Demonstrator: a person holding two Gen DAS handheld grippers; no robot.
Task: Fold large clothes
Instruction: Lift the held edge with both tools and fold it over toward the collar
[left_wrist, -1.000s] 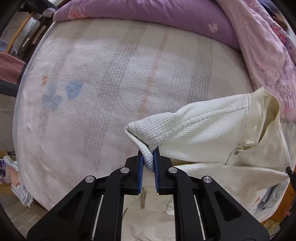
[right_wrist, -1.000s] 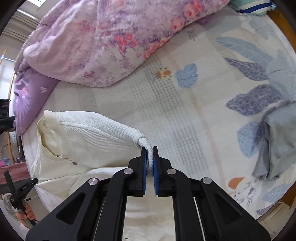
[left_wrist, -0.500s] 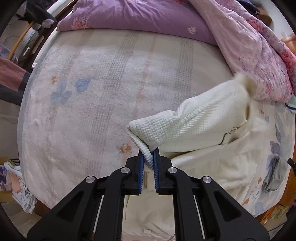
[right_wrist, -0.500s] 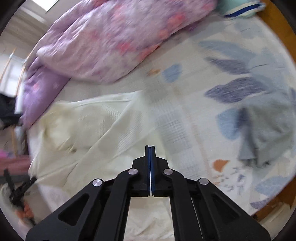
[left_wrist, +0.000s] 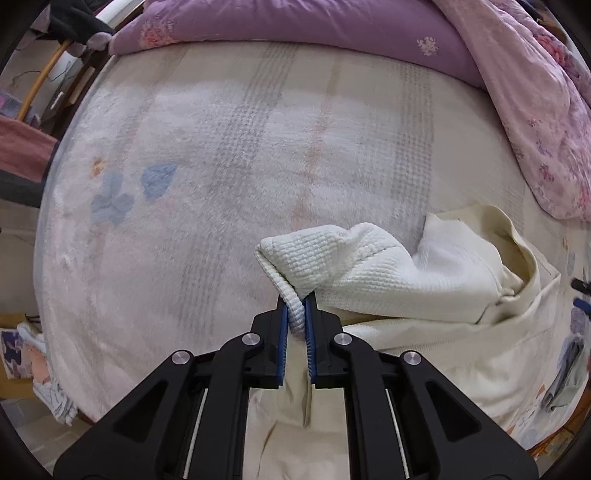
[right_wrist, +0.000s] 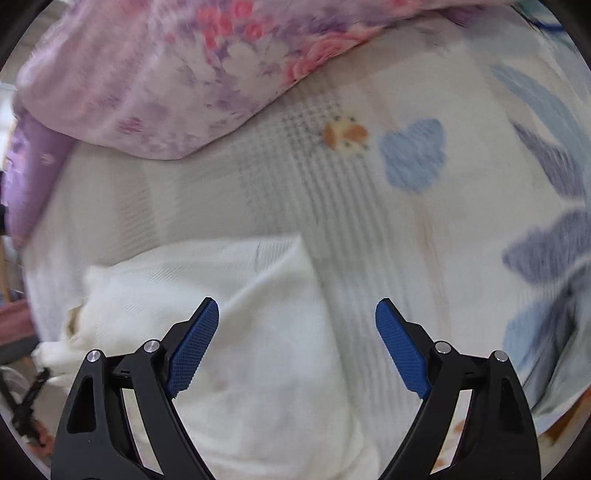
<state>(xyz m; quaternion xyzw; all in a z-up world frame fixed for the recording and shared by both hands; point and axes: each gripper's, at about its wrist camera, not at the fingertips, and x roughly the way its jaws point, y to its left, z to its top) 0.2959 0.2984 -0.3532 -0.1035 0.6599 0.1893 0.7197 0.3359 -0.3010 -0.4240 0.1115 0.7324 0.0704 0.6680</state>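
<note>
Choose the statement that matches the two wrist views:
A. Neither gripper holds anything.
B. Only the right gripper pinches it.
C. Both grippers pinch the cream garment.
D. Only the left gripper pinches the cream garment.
D: the left gripper is clamped on the cream garment's ribbed cuff, while the right gripper has just been opening, nothing between its pads.

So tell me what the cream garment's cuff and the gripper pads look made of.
Cuff: soft knit, likely cotton or a blend, matte; raised waffle ribbing shows. Left gripper pads: blue, probably rubber or textured plastic; fine knurled grid, dull sheen.
</note>
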